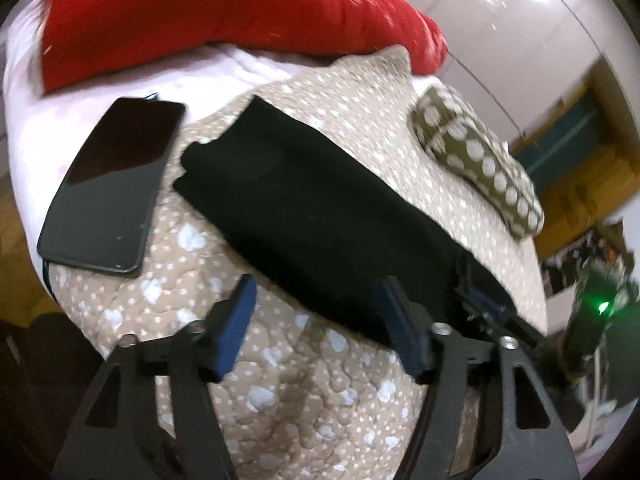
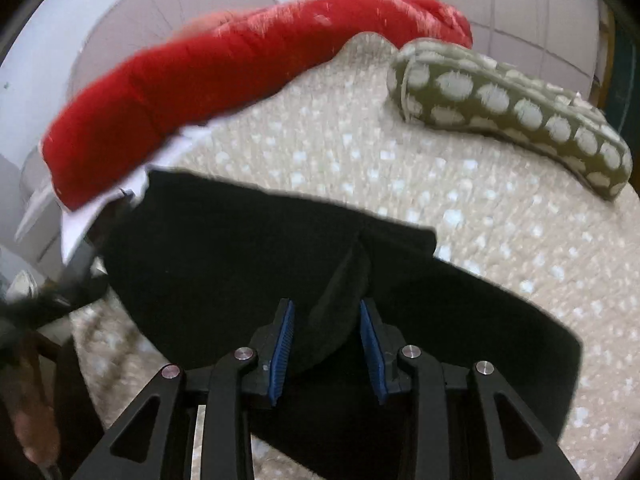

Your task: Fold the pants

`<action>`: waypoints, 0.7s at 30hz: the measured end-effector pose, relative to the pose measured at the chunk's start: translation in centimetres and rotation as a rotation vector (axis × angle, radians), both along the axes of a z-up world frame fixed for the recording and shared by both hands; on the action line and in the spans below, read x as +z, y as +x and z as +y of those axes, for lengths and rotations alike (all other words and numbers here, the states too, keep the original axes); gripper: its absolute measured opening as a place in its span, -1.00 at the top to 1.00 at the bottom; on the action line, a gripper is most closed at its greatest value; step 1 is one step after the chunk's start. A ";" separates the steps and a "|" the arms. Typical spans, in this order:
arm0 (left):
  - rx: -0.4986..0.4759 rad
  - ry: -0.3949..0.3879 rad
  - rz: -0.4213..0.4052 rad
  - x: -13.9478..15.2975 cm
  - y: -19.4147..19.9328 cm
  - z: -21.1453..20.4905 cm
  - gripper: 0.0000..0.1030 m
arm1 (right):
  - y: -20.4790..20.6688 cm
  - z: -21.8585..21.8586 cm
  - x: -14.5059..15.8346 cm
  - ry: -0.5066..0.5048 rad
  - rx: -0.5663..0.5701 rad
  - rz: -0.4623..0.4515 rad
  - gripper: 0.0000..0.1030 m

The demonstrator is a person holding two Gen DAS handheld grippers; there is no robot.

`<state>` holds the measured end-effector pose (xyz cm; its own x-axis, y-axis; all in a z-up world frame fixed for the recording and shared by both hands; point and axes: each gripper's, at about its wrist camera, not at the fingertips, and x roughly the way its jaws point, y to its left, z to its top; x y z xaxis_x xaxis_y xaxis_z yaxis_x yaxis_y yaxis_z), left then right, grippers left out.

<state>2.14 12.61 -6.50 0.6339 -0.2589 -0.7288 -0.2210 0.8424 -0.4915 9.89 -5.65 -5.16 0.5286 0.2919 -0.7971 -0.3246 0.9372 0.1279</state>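
The black pants (image 1: pixel 304 204) lie folded in a long band on the beige dotted bedspread (image 1: pixel 280 376). My left gripper (image 1: pixel 316 308) is open just short of their near edge, with nothing between the blue pads (image 1: pixel 236 332). The other gripper shows at that view's right, at the pants' right end (image 1: pixel 480 304). In the right wrist view the pants (image 2: pixel 224 256) fill the middle. My right gripper (image 2: pixel 326 320) has its jaws partly apart with a raised fold of black cloth (image 2: pixel 340 304) between the blue pads; a firm grip is not clear.
A black phone (image 1: pixel 116 184) lies left of the pants, partly on the white sheet (image 1: pixel 32 148). A red pillow (image 1: pixel 224 16) lies at the back. An olive pillow with white dots (image 2: pixel 516 112) lies at the right. The bed edge and wooden floor (image 1: pixel 16 264) are at far left.
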 end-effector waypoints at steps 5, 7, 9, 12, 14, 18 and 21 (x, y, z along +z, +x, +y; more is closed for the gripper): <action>0.054 -0.056 0.010 -0.9 0.3 1.3 -0.29 | 0.8 1.4 3.4 0.066 0.055 -0.057 0.33; 0.063 -0.077 0.015 -1.4 0.5 1.3 -0.29 | 1.9 3.1 4.3 0.078 0.103 -0.079 0.13; 0.074 -0.084 0.023 -1.8 0.8 1.3 -0.29 | 3.6 5.4 4.4 0.111 0.180 -0.082 0.11; 0.084 -0.096 0.012 -2.1 1.1 1.4 -0.35 | 6.1 8.9 3.5 0.100 0.250 -0.028 0.11; 0.089 -0.112 0.003 -2.3 1.3 1.4 -0.46 | 7.6 11.5 2.9 0.106 0.338 0.004 0.11; 0.086 -0.120 -0.020 -2.7 1.9 1.4 -0.52 | 9.8 15.1 1.8 0.061 0.432 0.034 0.10; 0.084 -0.125 -0.031 -2.9 2.2 1.5 -0.53 | 11.4 17.1 0.3 0.038 0.463 0.066 0.10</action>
